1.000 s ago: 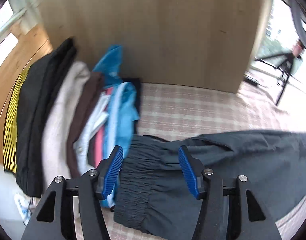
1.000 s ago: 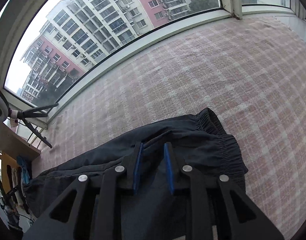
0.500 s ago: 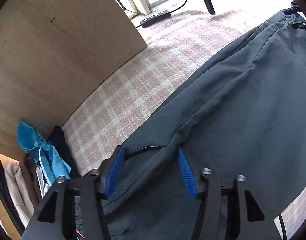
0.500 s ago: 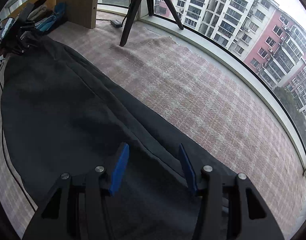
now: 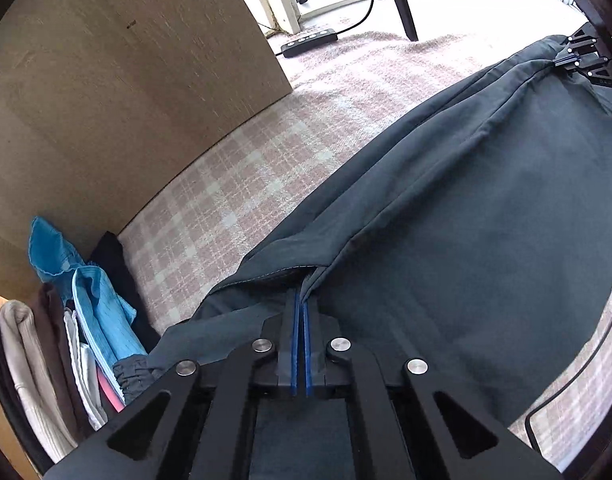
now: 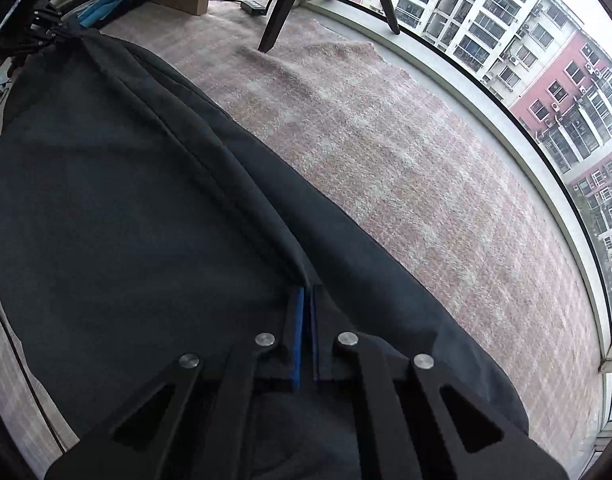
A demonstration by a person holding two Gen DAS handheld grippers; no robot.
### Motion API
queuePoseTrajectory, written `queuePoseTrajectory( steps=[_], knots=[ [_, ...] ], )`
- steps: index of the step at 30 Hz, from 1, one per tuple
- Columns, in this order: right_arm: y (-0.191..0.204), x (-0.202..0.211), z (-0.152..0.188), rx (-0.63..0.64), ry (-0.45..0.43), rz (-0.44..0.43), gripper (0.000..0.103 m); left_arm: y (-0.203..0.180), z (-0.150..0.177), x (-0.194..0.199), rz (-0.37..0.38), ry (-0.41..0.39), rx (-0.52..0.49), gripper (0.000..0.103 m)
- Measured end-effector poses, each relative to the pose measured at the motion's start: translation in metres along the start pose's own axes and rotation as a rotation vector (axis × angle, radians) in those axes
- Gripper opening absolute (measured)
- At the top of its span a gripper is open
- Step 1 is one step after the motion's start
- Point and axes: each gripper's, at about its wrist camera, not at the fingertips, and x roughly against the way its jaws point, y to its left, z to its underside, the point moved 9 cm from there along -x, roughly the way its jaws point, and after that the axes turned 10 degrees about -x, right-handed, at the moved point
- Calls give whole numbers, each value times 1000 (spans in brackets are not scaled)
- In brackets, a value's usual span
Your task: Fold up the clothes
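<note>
Both grippers pinched the dark trousers (image 5: pixel 485 208): the left gripper (image 5: pixel 300 308) and right gripper (image 6: pixel 307 296) each clamped an end, cloth stretched ahead between them.

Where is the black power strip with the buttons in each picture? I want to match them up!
Left wrist view: the power strip lies near the top middle, on the floor just past the wooden board's edge.
Right wrist view: the power strip is small, at the top, left of middle, beside the tripod leg.
Shared landmark: the dark trousers, stretched between both shut grippers.
</note>
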Motion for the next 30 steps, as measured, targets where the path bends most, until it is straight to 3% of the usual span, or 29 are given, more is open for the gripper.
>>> queuePoseTrajectory(
  steps=[3,7,10,14,15,16,19,22,25,28,30],
  knots=[
    [4,41,1,4,-83,-10,2,3,8,38,32,-33,51,1],
    [-5,92,-12,-33,-165,-70,2,22,1,61,8,-19,32,1],
    [-24,68,-38,-88,-146,-78,2,41,-22,21,35,24,62,1],
    [-37,-18,-52,-136,21,-48,3,51,-33,-57,10,160,91,2],
    [-40,-35,-53,-149,64,-27,5,53,-33,-69,7,185,112,9],
    [-42,-40,-53,-169,78,-24,7,53,-32,-70,5,188,117,11],
    [-58,6,-50,-283,-36,-124,13,52,-26,-59,1,174,115,13],
    [-115,82,-11,-502,-210,-99,25,47,-17,-31,-21,144,130,14],
    [-184,146,67,-778,-349,17,28,24,-21,3,3,75,155,13],
    [-231,170,169,-1034,-358,113,28,-37,-48,27,107,-15,99,20],
    [-244,166,213,-1136,-332,87,28,-87,-69,35,195,-56,42,23]
  ],
)
